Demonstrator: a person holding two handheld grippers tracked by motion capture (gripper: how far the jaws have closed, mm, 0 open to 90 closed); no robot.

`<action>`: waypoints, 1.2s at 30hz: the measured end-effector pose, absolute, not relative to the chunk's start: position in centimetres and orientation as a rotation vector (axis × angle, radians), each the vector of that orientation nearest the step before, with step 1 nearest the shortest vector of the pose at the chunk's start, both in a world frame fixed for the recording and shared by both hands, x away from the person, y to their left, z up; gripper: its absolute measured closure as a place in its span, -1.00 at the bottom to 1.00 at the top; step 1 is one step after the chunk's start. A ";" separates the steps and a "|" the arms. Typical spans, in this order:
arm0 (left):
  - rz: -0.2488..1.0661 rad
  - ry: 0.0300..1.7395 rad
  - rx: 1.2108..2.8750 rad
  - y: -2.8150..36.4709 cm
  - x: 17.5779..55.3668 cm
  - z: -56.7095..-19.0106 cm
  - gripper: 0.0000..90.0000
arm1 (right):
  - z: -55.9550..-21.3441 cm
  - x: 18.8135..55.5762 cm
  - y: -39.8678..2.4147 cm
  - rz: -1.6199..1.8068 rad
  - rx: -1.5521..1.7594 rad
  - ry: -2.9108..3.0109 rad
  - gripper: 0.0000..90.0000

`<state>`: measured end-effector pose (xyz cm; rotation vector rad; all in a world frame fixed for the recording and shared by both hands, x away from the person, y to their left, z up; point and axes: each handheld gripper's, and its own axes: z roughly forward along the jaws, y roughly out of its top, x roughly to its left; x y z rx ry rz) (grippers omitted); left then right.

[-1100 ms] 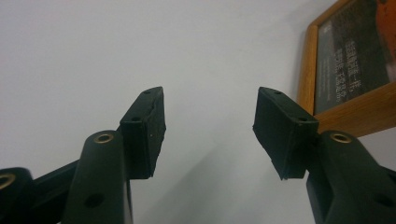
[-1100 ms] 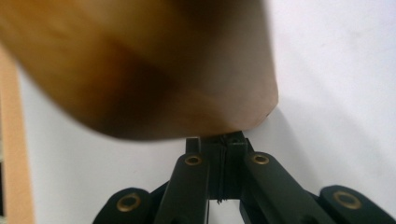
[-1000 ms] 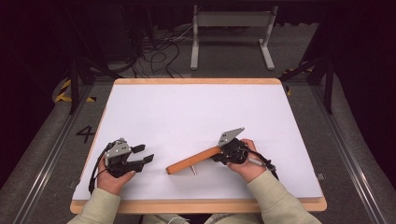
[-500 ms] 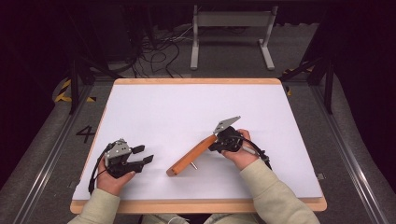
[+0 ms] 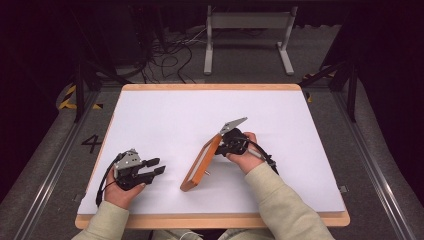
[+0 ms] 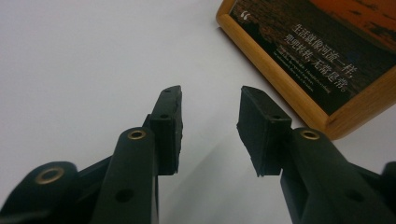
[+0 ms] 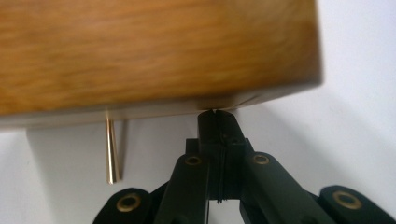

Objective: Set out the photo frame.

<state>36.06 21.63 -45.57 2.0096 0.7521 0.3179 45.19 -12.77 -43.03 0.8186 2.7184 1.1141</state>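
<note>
Orange-brown wooden picture frame (image 5: pixel 200 162), tilting mid-frame, risking slipping flat from right gripper (image 5: pixel 231 142) pinching only its upper edge, left gripper (image 5: pixel 150 167) idling spread lower left.

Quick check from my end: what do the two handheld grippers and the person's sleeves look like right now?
Both grippers are black with two blocky jaws and brass-coloured rivets. The left gripper and right gripper each carry a grey three-cornered plate on top and trail a black cable. The jaw pads look like rough black foam. The person wears pale beige long sleeves.
</note>
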 end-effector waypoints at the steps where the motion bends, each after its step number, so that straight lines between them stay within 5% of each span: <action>1: 0.316 0.747 2.012 21.6 36.1 -45.6 0.36 | -43.0 45.2 -12.8 1.114 0.819 2.718 1.00; 8: 0.295 0.733 2.021 21.4 36.0 -45.6 0.48 | -43.1 45.6 -12.1 1.107 0.812 2.721 1.00; 16: 0.214 0.672 2.072 20.7 35.9 -45.5 0.99 | -42.5 44.9 -13.7 1.023 0.837 2.668 1.00; 36: 0.030 0.486 2.237 15.6 35.1 -46.4 1.00 | -40.2 41.8 -17.6 1.124 0.858 2.579 1.00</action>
